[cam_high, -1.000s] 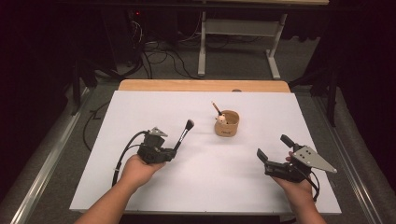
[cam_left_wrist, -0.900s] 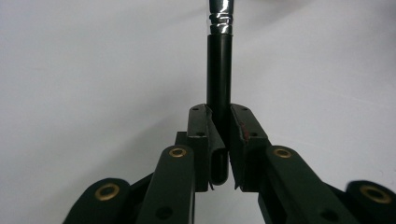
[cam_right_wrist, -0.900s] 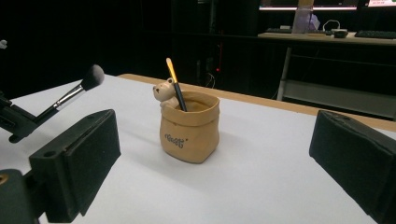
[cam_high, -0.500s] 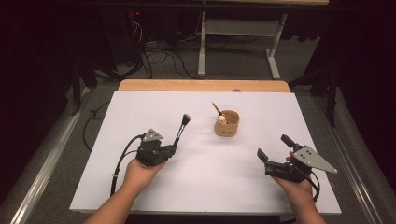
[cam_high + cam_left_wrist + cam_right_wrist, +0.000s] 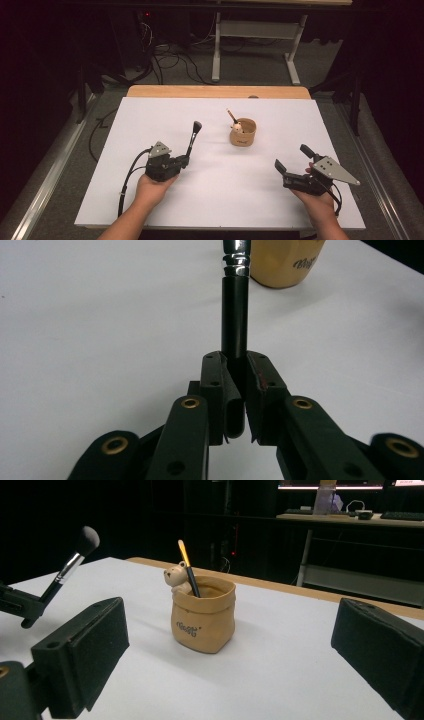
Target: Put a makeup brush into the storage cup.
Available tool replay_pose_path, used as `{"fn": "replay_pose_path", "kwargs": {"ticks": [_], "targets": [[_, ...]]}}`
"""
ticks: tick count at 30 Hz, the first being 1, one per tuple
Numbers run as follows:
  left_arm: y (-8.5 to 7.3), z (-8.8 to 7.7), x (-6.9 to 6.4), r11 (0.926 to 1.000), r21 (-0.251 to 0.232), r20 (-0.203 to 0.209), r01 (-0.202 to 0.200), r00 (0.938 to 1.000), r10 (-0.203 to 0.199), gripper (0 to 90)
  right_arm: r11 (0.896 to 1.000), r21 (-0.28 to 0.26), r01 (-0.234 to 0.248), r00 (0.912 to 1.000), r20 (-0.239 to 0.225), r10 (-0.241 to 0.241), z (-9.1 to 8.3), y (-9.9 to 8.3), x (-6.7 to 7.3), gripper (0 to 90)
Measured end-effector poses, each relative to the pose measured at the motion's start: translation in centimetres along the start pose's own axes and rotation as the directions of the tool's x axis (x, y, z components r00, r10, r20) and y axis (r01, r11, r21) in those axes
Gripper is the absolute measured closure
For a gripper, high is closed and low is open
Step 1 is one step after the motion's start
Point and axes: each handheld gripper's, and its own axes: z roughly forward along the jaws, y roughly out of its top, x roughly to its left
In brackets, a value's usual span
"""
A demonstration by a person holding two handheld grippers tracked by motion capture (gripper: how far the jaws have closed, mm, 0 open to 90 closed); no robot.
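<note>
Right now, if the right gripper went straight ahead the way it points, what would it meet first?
Most likely the tan pot, which sits centred between the open jaws of the right gripper with bare white table before it. Depth is hard to judge, and it might pass just beside.

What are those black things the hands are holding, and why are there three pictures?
Those are grabbing tools. A person holds one in each hand, and each has two black jaws that squeeze together like tongs.

One picture is taken from a camera up high, looking down at the white table. There you see the left gripper and the right gripper. The other two pictures come from little cameras riding on the tools, looking out between their jaws.

The left gripper has its jaws shut on the handle of a makeup brush, which points up and away from the hand. The right gripper has its jaws wide open, with nothing in them.

On the table stands a small tan pot with a little bear on its rim. A thin brush is standing in it.
</note>
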Motion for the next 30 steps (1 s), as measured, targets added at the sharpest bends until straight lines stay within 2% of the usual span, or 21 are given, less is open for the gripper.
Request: {"fn": "replay_pose_path", "kwargs": {"ticks": [2,3,6,16,20,30], "targets": [[-0.2,0.1,0.1,0.9999,0.003,0.006,0.012,0.9999,-0.012,79.5,1.0,0.005,-0.003,1.0,-0.002,0.003,0.0,0.0,0.0,3.6],[-0.3,0.2,0.1,1.0,0.0,0.005,0.005,1.0,-0.005,79.4,1.0,0.008,-0.002,1.0,-0.001,0.002,0.0,0.0,0.0,3.6],[-0.7,0.2,0.2,0.9996,-0.019,0.008,0.02,0.9998,-0.019,79.4,1.0,0.01,-0.004,1.0,-0.002,0.004,0.0,-0.1,0.0,3.5],[-1.2,-0.6,0.2,0.9958,-0.09,0.016,0.018,0.9997,-0.017,79.5,1.0,0.011,-0.001,1.0,-0.006,0.001,0.0,-0.1,0.2,3.6],[-1.3,-1.1,-0.1,0.9925,-0.123,0.013,0.0,0.9999,0.001,79.5,1.0,0.015,0.007,1.0,-0.006,-0.007,0.2,-0.1,0.2,3.6],[-1.4,-1.9,0.0,0.9812,-0.193,0.022,-0.006,0.9997,0.01,79.5,0.999,0.035,0.01,1.0,-0.001,-0.01,0.7,-0.3,0.7,3.6]]}}
